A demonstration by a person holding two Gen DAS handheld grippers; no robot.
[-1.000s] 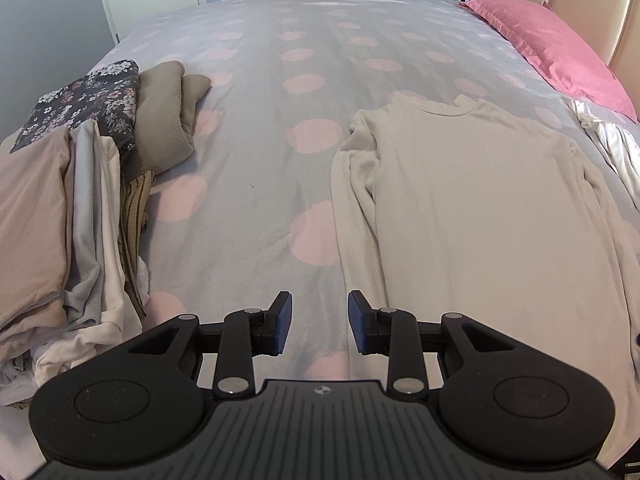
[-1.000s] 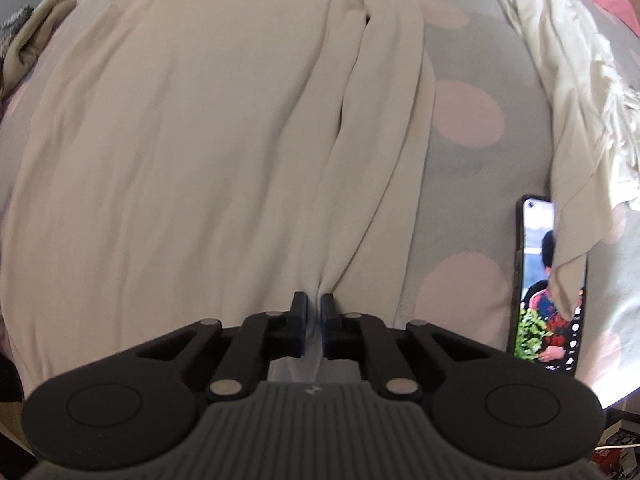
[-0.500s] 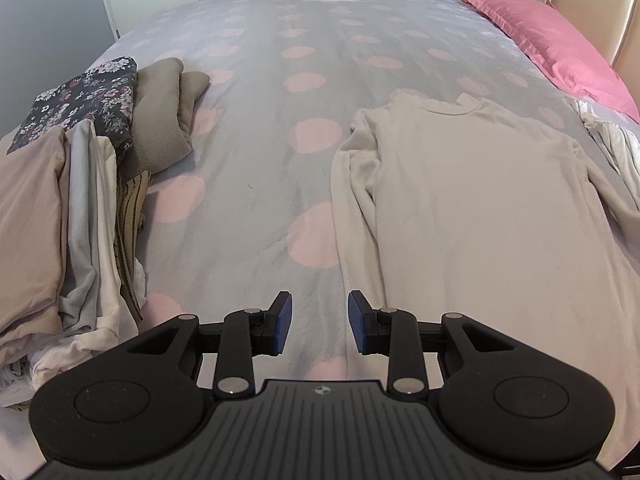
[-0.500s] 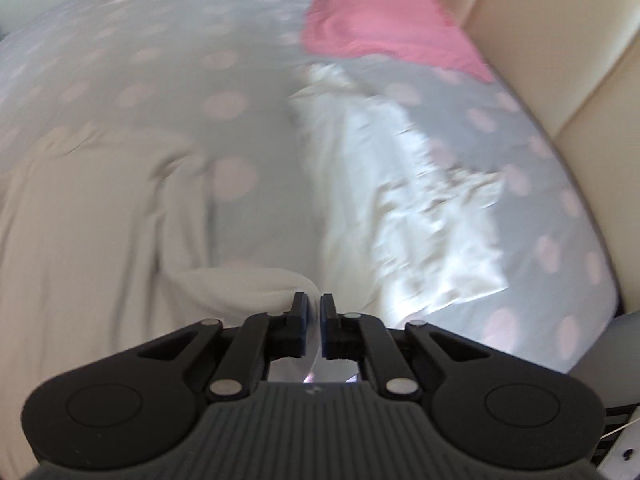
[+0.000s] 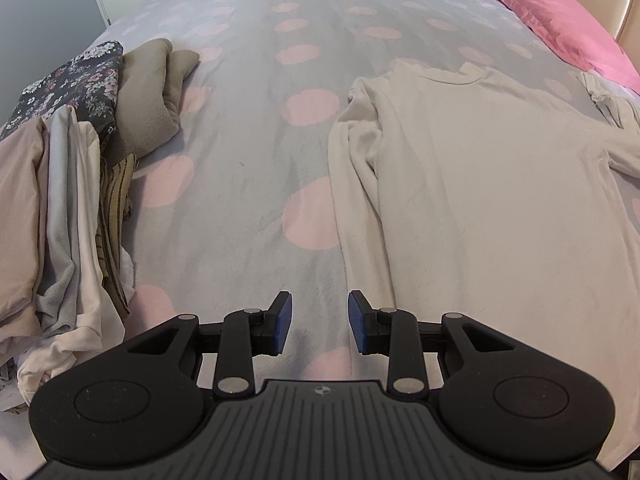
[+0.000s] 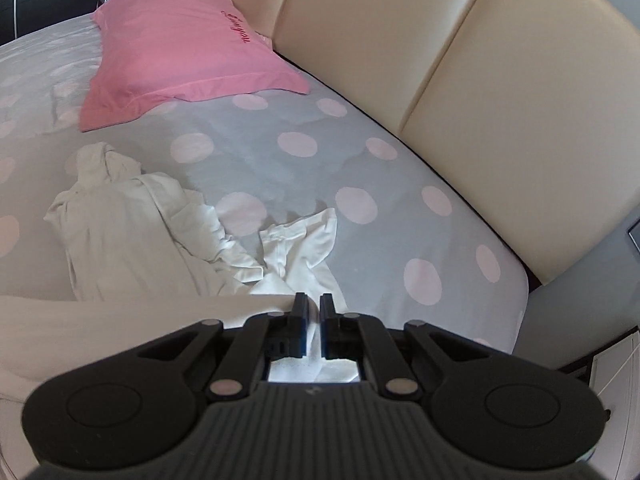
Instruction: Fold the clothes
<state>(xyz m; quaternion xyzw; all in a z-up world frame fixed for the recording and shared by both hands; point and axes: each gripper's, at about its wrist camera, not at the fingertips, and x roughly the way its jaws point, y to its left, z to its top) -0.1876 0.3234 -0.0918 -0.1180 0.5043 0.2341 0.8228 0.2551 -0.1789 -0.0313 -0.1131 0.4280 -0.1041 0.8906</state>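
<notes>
Left wrist view: a cream long-sleeved top (image 5: 492, 184) lies flat on a grey bedspread with pink dots (image 5: 248, 128), its neck toward the far end of the bed and its hem toward the camera, so its long axis runs away from the viewer. The left gripper (image 5: 320, 322) hovers just left of the top's near left edge, jaws apart with only bedspread between them. The sleeve on that side is folded along the body. Far left of the top, well apart, sits a pile of clothes (image 5: 68, 184). A pink pillow (image 5: 556, 16) lies beyond the top's right shoulder.

Right wrist view: the right gripper (image 6: 314, 312) has its jaws together, clamped on cream cloth that looks like the top's (image 6: 100, 332) right sleeve, which trails off to the left of the jaws. Beyond the jaws lies a crumpled white garment (image 6: 152, 232), then the pillow (image 6: 180, 40) and a padded headboard (image 6: 460, 80).

Judgement: the right gripper is the one engaged; folding the sleeve means carrying it leftward, across the top's long axis.
</notes>
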